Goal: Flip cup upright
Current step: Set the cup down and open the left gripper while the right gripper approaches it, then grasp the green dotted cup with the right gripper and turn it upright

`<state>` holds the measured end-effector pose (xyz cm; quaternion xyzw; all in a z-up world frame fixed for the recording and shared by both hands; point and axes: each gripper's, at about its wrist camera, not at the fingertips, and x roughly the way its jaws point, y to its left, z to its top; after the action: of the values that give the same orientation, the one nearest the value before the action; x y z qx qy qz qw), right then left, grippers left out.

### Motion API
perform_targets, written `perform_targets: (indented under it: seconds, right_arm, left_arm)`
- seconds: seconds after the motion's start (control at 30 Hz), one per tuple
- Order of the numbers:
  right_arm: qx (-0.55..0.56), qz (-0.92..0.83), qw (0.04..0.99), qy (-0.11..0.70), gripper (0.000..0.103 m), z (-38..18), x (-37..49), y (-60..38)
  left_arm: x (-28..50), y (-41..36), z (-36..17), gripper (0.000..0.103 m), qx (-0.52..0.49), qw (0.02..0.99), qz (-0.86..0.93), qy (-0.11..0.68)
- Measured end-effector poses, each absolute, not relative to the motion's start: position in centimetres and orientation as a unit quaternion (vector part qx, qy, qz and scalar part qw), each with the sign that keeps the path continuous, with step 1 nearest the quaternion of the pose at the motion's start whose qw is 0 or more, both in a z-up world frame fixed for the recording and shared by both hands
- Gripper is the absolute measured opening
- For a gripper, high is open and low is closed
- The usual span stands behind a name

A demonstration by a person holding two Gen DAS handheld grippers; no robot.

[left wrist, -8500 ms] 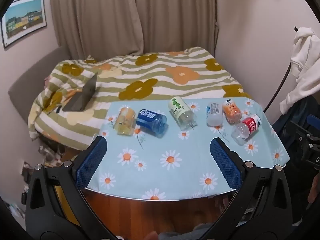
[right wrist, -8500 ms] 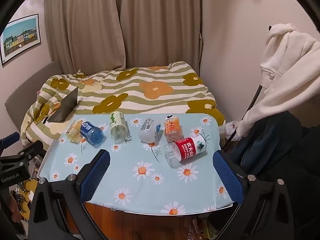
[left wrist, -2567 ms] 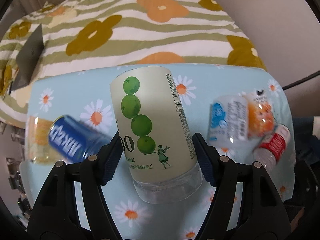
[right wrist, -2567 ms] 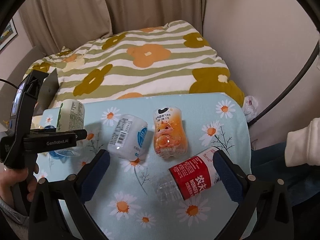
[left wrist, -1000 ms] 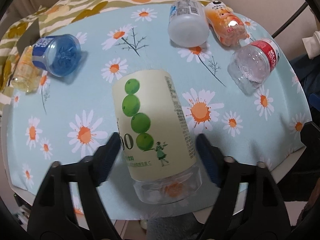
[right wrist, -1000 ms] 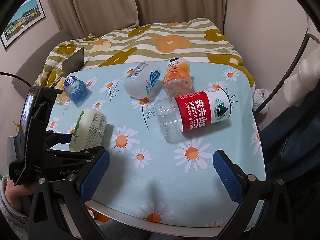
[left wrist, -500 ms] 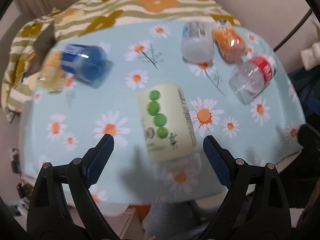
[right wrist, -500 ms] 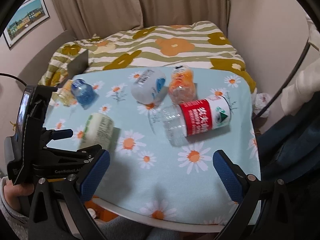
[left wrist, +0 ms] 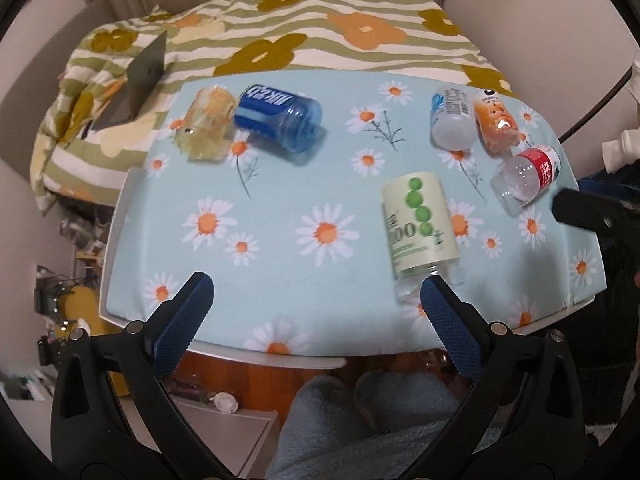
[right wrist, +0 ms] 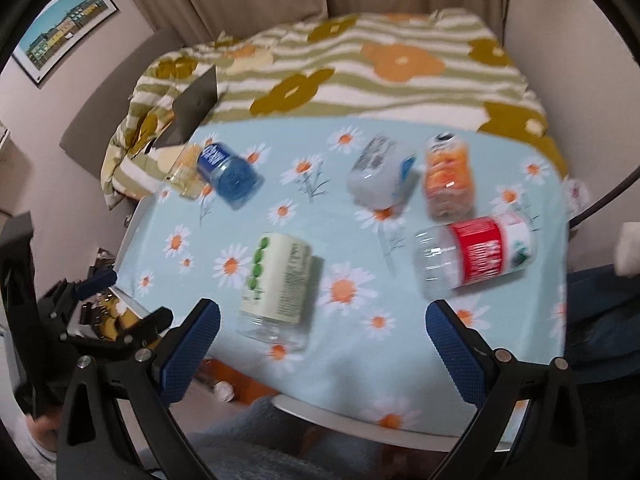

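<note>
The cream cup with green dots [left wrist: 419, 227] stands on its clear end near the front right of the daisy-print table [left wrist: 280, 240], apparently upright. My left gripper [left wrist: 316, 284] is open and empty, drawn back over the table's front edge, and its right fingertip [left wrist: 434, 294] overlaps the cup's base. In the right wrist view the same cup [right wrist: 280, 280] sits just beyond my open, empty right gripper [right wrist: 322, 312], nearer its left finger. A yellow cup [left wrist: 208, 128], a blue cup [left wrist: 280, 120], a white cup [left wrist: 452, 120], an orange cup [left wrist: 496, 124] and a red-labelled cup [left wrist: 528, 176] lie on their sides.
A bed with a striped flower blanket [left wrist: 320, 32] runs along the table's far edge, with a grey laptop [left wrist: 140, 80] on it. A person's grey-trousered legs [left wrist: 380, 420] are below the table's front edge. Clutter lies on the floor at the left [left wrist: 64, 292].
My left gripper opened, let go of the green-dotted cup near the front of the table, and drew back and to the left. The right gripper stayed open and shifted slightly.
</note>
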<state>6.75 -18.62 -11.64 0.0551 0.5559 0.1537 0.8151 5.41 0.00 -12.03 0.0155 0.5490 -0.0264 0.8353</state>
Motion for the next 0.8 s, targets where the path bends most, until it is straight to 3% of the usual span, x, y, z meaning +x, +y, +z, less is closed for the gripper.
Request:
perform_targets:
  seconds: [0.33, 0.5, 0.73, 0.8]
  right_arm:
    - [0.074, 0.138, 0.743, 0.650, 0.101, -16.5, 12.9, -14.0]
    - [0.083, 0.134, 0.705, 0.692, 0.089, -19.6, 15.2, -12.3]
    - [0.112, 0.119, 0.657, 0.736, 0.084, -22.6, 17.1, -11.9]
    - [0.114, 0.120, 0.646, 0.745, 0.071, -23.1, 17.2, -11.7]
  left_arm:
    - [7.1, 5.0, -16.1, 0.103, 0.003, 0.820, -0.064, 0.568]
    - [8.2, 6.5, -18.3, 0.103, -0.005, 0.809, -0.079, 0.582]
    - [9.3, 8.3, -19.2, 0.103, -0.021, 0.802, -0.088, 0.590]
    - [9.6, 8.6, -19.4, 0.103, -0.025, 0.802, -0.088, 0.590]
